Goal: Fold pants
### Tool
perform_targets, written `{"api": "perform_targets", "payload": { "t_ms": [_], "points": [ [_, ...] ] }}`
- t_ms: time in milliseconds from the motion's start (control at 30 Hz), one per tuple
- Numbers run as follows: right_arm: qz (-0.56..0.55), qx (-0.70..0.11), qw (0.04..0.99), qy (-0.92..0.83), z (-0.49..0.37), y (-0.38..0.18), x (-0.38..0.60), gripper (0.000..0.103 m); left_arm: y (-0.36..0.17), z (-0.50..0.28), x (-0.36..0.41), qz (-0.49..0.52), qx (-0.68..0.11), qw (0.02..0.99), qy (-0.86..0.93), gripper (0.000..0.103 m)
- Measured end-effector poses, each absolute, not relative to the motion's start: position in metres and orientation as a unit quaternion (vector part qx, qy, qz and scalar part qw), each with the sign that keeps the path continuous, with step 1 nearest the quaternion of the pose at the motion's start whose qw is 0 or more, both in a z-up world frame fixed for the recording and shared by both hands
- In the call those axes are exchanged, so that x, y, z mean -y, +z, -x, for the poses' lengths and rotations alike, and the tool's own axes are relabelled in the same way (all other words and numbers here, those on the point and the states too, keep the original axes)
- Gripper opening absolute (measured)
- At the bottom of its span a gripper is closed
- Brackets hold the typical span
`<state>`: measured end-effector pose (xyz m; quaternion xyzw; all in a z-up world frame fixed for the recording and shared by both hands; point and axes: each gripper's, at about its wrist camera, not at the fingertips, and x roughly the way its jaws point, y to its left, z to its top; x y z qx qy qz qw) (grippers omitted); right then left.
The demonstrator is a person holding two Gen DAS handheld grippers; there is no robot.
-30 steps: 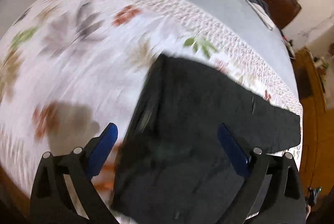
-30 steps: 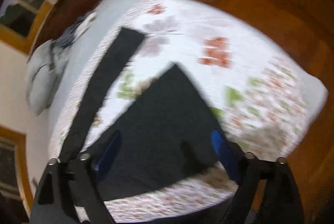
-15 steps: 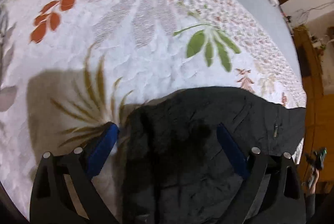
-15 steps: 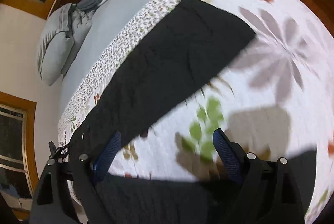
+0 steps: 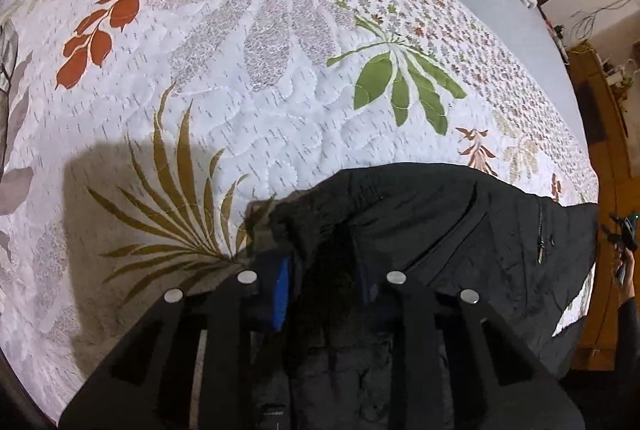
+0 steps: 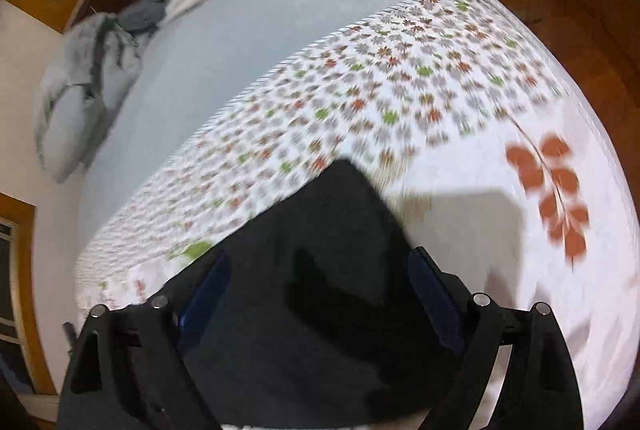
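On the bed, over a white quilt (image 5: 280, 117) printed with leaves, black pants (image 5: 460, 230) lay with their waist end near the quilt's edge. The left hand-held gripper (image 5: 324, 282) pointed steeply down at a bunched fold of the pants; its jaws were closing, with the dark cloth gathered between the blue pads (image 5: 283, 286), and the pads appeared to press on it. A zip pull (image 5: 541, 250) and a slanted pocket opening showed on the cloth to the right of this grip. The right hand-held gripper (image 6: 320, 294) hung over another flat part of the pants (image 6: 320, 310), its jaws wide apart and holding nothing; that view was blurred. Grey pillows (image 6: 76, 97) lay at the far end of the bed.
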<state>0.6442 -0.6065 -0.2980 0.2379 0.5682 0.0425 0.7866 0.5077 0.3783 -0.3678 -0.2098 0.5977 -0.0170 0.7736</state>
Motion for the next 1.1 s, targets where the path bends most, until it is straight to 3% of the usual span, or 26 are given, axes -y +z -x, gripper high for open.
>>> {"api": "perform_targets", "payload": {
  "t_ms": [267,300,333,367,400,433,800,1100],
  "points": [
    [-0.174,-0.606,0.774,0.049,-0.691,-0.333,0.581,0.092,-0.371,-0.511,-0.378,0.21,-0.605,0.768,0.0,0.026],
    [-0.171,-0.604,0.777,0.053,-0.691,-0.333,0.579,0.085,-0.371,-0.512,-0.376,0.208,-0.606,0.768,0.003,0.025],
    [-0.167,-0.603,0.778,0.062,-0.69,-0.332,0.577,0.061,-0.369,-0.512,-0.375,0.202,-0.607,0.769,0.009,0.025],
    [-0.164,-0.604,0.777,0.063,-0.69,-0.331,0.576,0.046,-0.367,-0.512,-0.373,0.197,-0.607,0.77,0.013,0.023],
    [-0.163,-0.607,0.775,0.065,-0.687,-0.329,0.575,0.014,-0.364,-0.511,-0.372,0.193,-0.605,0.772,0.017,0.015],
    [-0.159,-0.601,0.78,0.07,-0.681,-0.322,0.575,0.011,-0.36,-0.51,-0.372,0.193,-0.6,0.776,0.024,0.013],
    [-0.159,-0.539,0.824,0.077,-0.612,-0.22,0.6,0.007,-0.267,-0.477,-0.362,0.204,-0.517,0.831,0.023,0.011],
    [-0.176,-0.457,0.869,0.074,-0.479,-0.144,0.631,0.007,-0.185,-0.402,-0.353,0.219,-0.424,0.879,-0.02,0.011]
  ]
}}
